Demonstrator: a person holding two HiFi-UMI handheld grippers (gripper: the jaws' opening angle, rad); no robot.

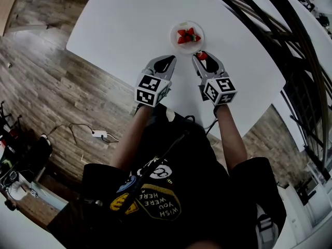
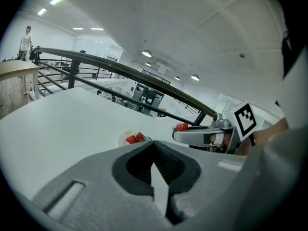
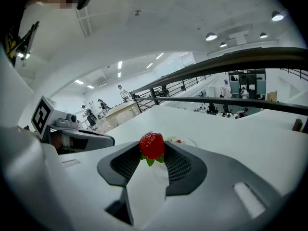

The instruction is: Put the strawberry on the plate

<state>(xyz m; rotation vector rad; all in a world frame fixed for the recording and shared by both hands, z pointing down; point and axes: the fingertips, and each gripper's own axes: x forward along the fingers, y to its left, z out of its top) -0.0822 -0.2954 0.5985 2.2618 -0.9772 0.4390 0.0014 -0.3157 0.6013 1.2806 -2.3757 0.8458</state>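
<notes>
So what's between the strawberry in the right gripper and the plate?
Nothing but a short strip of bare white table between the strawberry and the plate; the head view shows it.

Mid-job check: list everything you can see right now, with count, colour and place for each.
table: one, white, centre of head view
plate: one, white, on the table
strawberries on plate: at least two, red
held strawberry: one, red with green leaves, just short of the plate
floor: brown wood, around the table
cable with adapter: one, white plug, on the floor
railing: dark, beside the table
left tongs: grey, shut, empty
right tongs: grey, shut on the held strawberry
</notes>
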